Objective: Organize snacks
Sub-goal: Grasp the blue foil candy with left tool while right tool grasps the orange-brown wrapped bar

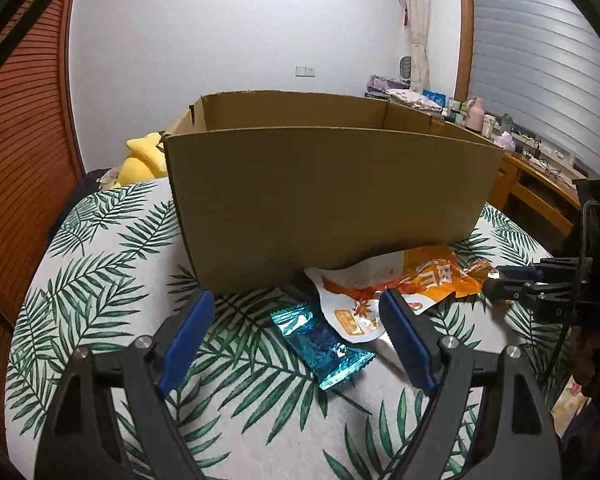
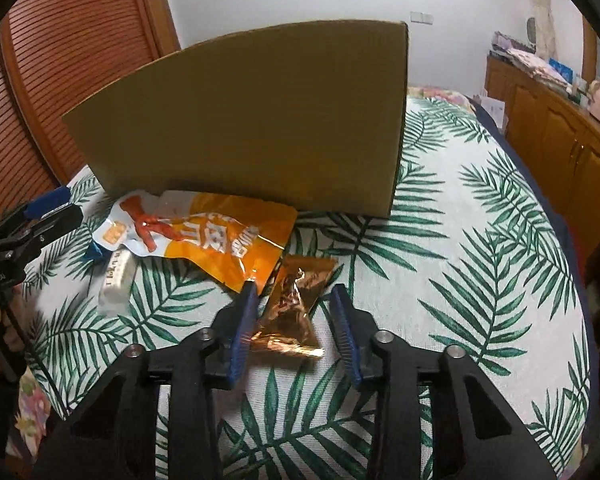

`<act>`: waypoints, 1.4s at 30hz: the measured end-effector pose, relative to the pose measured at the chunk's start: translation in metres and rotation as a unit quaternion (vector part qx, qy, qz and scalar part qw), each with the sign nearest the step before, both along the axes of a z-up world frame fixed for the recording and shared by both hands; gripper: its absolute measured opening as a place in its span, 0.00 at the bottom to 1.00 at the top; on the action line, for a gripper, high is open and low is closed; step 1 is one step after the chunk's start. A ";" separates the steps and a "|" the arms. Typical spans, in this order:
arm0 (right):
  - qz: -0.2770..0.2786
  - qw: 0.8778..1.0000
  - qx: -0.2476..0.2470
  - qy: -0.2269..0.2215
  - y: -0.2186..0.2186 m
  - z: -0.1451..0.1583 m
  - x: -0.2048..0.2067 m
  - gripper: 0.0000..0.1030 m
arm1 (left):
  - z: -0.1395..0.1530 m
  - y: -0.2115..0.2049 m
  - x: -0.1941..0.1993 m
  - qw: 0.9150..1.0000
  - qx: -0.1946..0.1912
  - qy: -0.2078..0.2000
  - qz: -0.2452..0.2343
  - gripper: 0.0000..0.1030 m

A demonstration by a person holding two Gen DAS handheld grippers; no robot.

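Observation:
An open cardboard box [image 1: 332,196] stands on a leaf-print cloth [image 1: 112,240]. In front of it lie an orange and white pouch [image 1: 364,300], a blue foil packet [image 1: 320,344] and a gold foil packet [image 2: 296,300]. A small white wrapped bar [image 2: 118,276] lies left of the pouch. My left gripper [image 1: 296,296] is open wide, low over the cloth, with the blue packet lying between its fingers untouched. My right gripper [image 2: 294,288] straddles the gold packet. Its left pad [image 2: 244,316] is at the packet's edge, while a gap shows at the right pad [image 2: 342,320].
A yellow plush toy [image 1: 144,160] lies behind the box at the left. A wooden cabinet [image 2: 560,140] with clutter on top runs along the right. Slatted wooden doors [image 2: 60,60] stand to the left. The cloth's rounded edge [image 2: 572,280] falls away on the right.

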State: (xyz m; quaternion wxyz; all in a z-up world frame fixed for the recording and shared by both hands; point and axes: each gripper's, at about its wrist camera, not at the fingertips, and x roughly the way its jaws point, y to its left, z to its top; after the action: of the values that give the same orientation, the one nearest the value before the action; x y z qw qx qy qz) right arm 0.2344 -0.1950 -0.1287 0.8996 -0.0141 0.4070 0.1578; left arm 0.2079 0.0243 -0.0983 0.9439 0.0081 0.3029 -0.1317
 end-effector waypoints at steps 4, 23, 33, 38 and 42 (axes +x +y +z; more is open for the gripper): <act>0.002 1.000 0.000 0.001 -0.003 -0.001 -0.001 0.22 | -0.002 0.003 0.003 1.000 -0.007 0.006 0.005 0.82; -0.017 0.999 -0.026 -0.030 -0.025 -0.004 0.008 0.21 | -0.010 -0.010 0.005 0.998 0.048 0.024 0.015 0.80; -0.005 0.997 -0.064 -0.043 -0.009 -0.007 0.002 0.21 | -0.022 -0.019 0.005 0.994 0.063 0.080 0.024 0.55; -0.005 0.998 -0.053 -0.040 -0.014 -0.007 0.003 0.21 | -0.024 -0.025 0.004 0.993 0.065 0.092 0.024 0.53; -0.004 0.998 -0.053 -0.040 -0.014 -0.007 0.003 0.21 | -0.025 -0.028 0.006 0.994 0.058 0.094 0.018 0.45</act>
State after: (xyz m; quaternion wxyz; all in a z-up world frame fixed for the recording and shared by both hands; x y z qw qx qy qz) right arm 0.2377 -0.2092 -0.1354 0.9137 -0.0662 0.3788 0.1313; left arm 0.2136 -0.0040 -0.1231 0.9112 0.0452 0.3978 -0.0973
